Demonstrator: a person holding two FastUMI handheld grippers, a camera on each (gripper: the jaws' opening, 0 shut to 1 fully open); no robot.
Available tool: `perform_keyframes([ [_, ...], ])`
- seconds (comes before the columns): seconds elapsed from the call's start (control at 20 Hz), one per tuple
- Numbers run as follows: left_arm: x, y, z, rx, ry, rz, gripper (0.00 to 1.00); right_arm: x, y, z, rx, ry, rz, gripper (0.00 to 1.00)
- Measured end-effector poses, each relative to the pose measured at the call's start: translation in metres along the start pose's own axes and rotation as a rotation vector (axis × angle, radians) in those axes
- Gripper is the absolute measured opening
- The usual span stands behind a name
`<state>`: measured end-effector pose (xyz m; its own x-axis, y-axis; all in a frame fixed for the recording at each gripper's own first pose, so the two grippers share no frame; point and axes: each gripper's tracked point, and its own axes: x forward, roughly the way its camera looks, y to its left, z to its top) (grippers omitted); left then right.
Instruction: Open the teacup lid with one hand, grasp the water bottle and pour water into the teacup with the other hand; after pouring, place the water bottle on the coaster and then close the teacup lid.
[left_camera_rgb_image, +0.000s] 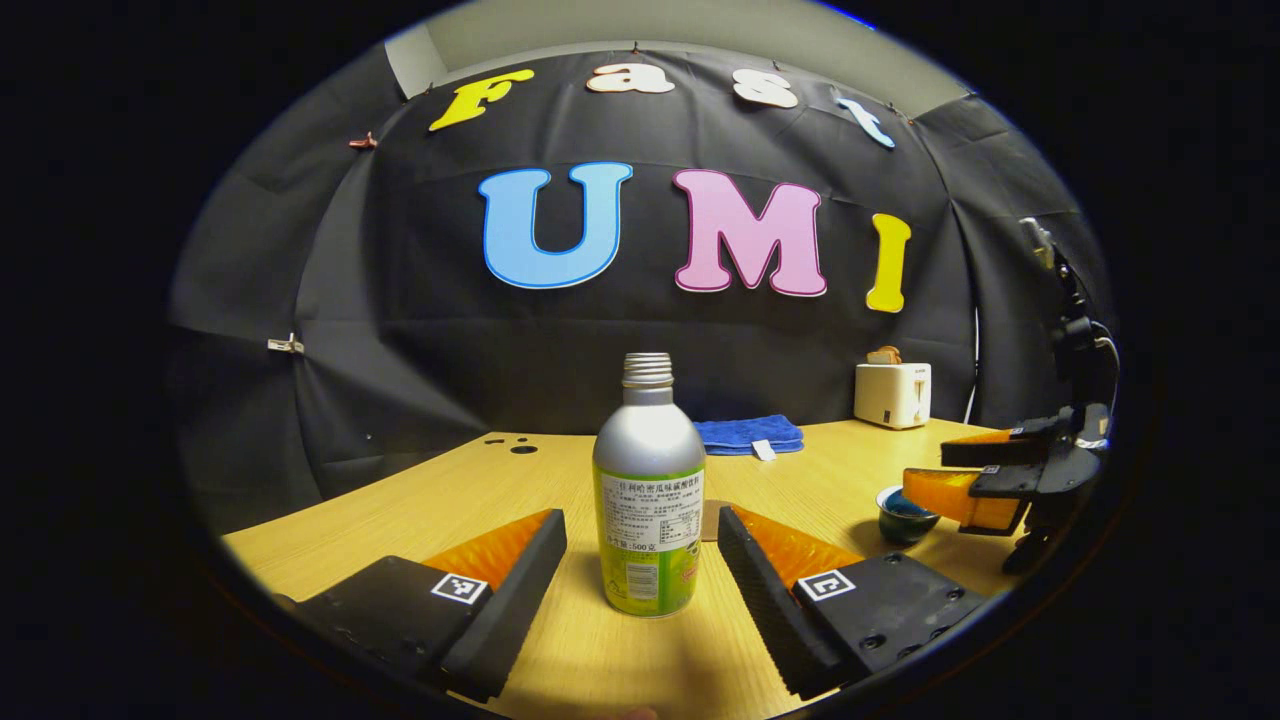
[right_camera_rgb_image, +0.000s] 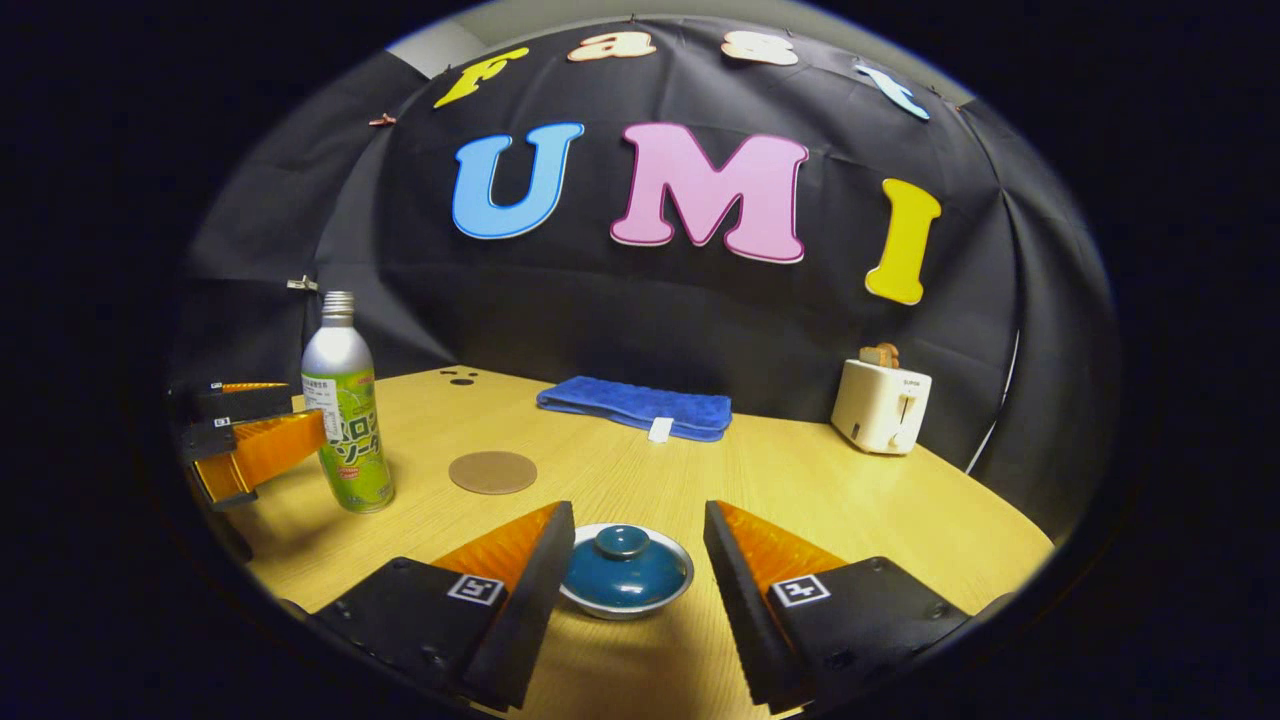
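Counter (right_camera_rgb_image: 860, 500), light wood, backs onto the booth wall. Blue towel (right_camera_rgb_image: 640, 408) folded near the back edge, middle. White toaster (right_camera_rgb_image: 880, 405) at the back right corner, bread sticking out of the top.

Water bottle (left_camera_rgb_image: 648, 490) upright, cap off, silver top with green label, toward the left side of the counter. Left tool (left_camera_rgb_image: 640, 530) spread wide, released, one finger on each side of the bottle, not touching it; gaps show on both sides. In the right gripper view the same tool (right_camera_rgb_image: 300, 440) sits just beside the bottle (right_camera_rgb_image: 345, 410) near the left edge.

Round brown coaster (right_camera_rgb_image: 492, 472) flat on the counter, right of the bottle, apart from it, in front of the towel.

Teacup (right_camera_rgb_image: 625, 575), blue, lid (right_camera_rgb_image: 622, 545) on with its knob up, near the front edge. Right tool (right_camera_rgb_image: 638, 545) released, fingers apart either side of the cup, no contact visible. In the left gripper view that tool (left_camera_rgb_image: 935, 475) hangs over the teacup (left_camera_rgb_image: 905, 512) toward the right side.
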<state>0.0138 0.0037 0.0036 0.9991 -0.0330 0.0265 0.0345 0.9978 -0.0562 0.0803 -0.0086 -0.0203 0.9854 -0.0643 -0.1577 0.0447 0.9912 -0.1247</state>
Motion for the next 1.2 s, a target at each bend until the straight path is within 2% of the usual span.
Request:
perform_keyframes([
  [0.15,0.000,-0.001,-0.001,0.000,0.000,-0.003,0.97,0.010,0.006,-0.011,0.022,0.073,0.038,0.72],
  [0.25,0.000,-0.002,-0.001,0.000,-0.001,-0.007,0.96,0.012,0.011,-0.012,0.015,0.082,0.051,0.64],
  [0.3,0.000,-0.002,0.000,0.000,0.000,-0.009,0.97,0.012,0.011,-0.010,0.005,0.082,0.054,0.64],
  [0.35,0.000,-0.002,0.000,0.000,0.000,-0.009,0.97,0.012,0.013,-0.009,-0.012,0.078,0.065,0.59],
  [0.45,0.000,-0.002,-0.001,0.000,0.000,-0.009,0.97,0.014,0.013,-0.007,-0.031,0.069,0.062,0.34],
  [0.55,0.000,-0.002,0.000,0.000,-0.002,-0.011,0.96,0.014,0.013,-0.007,-0.048,0.062,0.070,0.31],
  [0.65,0.003,-0.001,-0.001,0.000,0.000,-0.009,0.97,0.012,0.009,-0.001,-0.010,0.044,0.063,0.28],
  [0.7,0.005,-0.001,0.000,0.000,-0.001,-0.010,0.97,0.011,0.007,-0.001,0.015,0.039,0.061,0.23],
  [0.75,0.006,-0.002,-0.001,0.000,-0.001,-0.014,0.97,0.007,0.007,0.005,0.034,0.025,0.063,0.28],
  [0.85,0.012,-0.004,0.000,0.000,-0.003,-0.025,0.96,-0.005,-0.003,0.037,0.046,-0.052,0.057,0.28],
  [1.0,0.026,0.000,-0.001,-0.001,-0.002,-0.018,0.97,-0.022,-0.023,0.060,0.073,-0.138,0.037,0.28],
  [1.1,0.037,0.003,0.000,-0.001,-0.002,-0.013,0.97,-0.028,-0.041,0.052,0.036,-0.159,-0.001,0.28],
  [1.2,0.046,0.005,0.000,-0.001,-0.002,-0.005,0.97,-0.030,-0.055,0.033,0.073,-0.128,-0.015,0.28],
])
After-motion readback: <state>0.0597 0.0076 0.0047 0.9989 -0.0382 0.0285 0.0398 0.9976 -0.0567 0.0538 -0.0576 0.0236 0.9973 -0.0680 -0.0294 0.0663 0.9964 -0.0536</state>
